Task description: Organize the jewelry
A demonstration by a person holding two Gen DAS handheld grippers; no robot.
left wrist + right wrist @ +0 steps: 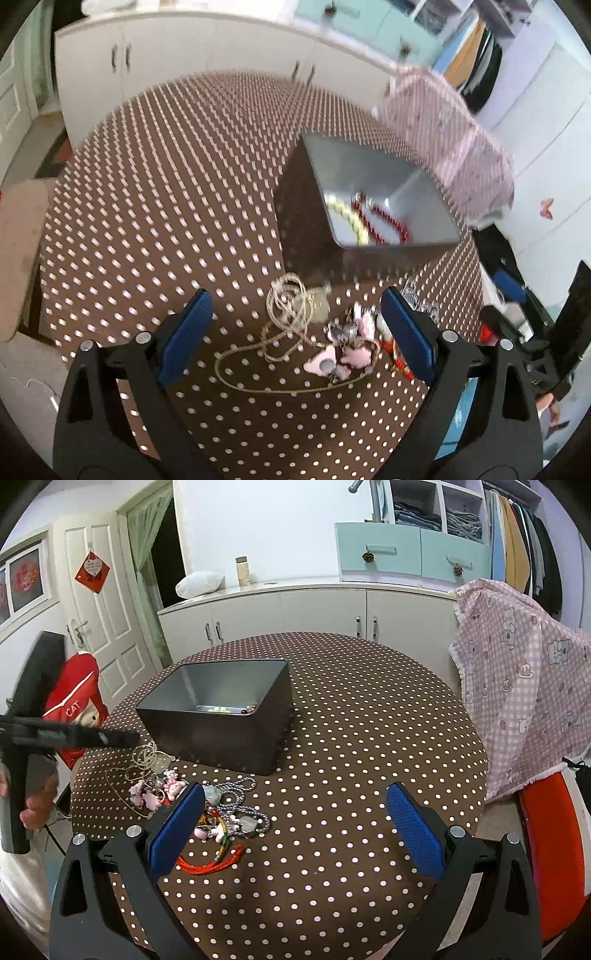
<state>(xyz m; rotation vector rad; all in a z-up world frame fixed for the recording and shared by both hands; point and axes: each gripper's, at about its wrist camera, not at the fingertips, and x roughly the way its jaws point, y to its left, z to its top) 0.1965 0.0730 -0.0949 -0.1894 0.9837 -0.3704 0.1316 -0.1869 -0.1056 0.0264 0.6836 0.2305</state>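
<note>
A dark metal box (373, 192) (221, 716) stands on the polka-dot table and holds a yellow bead string (351, 219) and a red bead string (384, 221). A beige cord necklace with a pale pendant (295, 314) (151, 762) and pink charms (343, 354) (159, 794) lie between the fingers of my open, empty left gripper (295, 332), which hovers above them. My right gripper (295, 830) is open and empty. By its left finger lie a silver bead chain (240, 794) and a red cord (210, 864).
The round table (369, 738) has a brown dotted cloth. A pink checked cloth (517, 686) drapes over a chair at the right. White cabinets (295, 616) stand behind. A red cushion (74, 701) sits at the left.
</note>
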